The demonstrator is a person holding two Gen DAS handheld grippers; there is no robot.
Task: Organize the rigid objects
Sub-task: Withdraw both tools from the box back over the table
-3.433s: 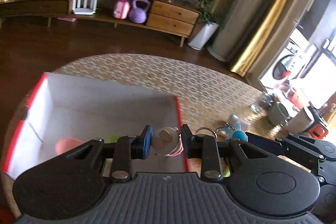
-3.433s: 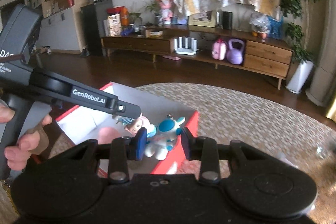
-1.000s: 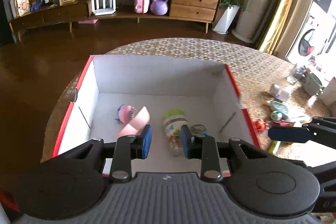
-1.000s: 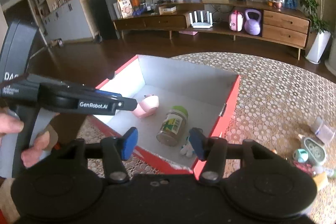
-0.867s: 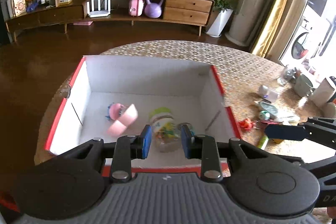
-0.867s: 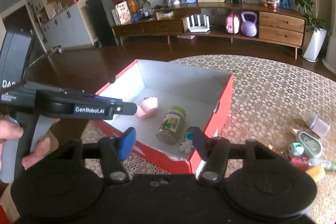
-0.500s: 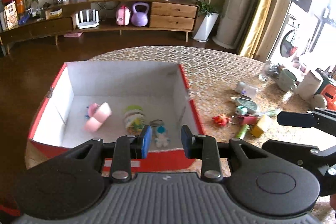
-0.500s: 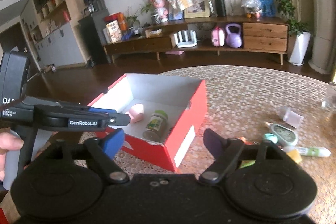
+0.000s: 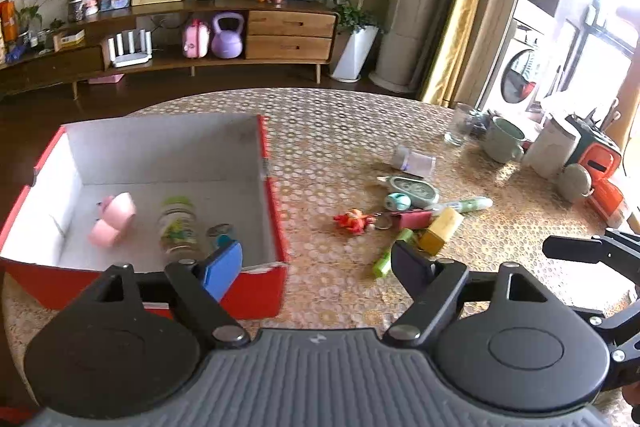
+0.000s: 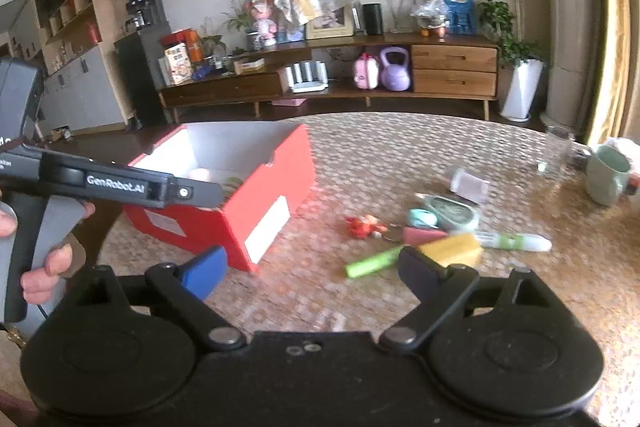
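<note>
Sorting the small hard things into the red cardboard box with white inside is, as I judge it, about half done. Three things already lie on its floor: a pink round toy, a clear jar with a green lid on its side, and a small blue and white figure, partly hidden behind my finger. The box stands at the left edge of the round surface with a beige patterned cover.

My left fingers have just been opening and now stand wide apart with nothing between them; they hang above the near right corner of the box. My right fingers have also just been opening and are empty too, above the bare cover between the box and the heap.

What is left lies near the middle of the surface, well apart from the box: a red little figure, a green marker pen, a yellow block, a pink flat piece, a white and green tube, an oval teal tin, a small round teal thing and a small clear container. I think the green pen and the yellow block are next, being nearest to my fingers.

At the far right edge stand a pale green mug, a drinking glass and some orange and white things; I cannot tell if they belong to the task. Behind the surface I see a dark wooden floor, a long low sideboard with a purple kettlebell, plants, a golden curtain and a washing machine.
</note>
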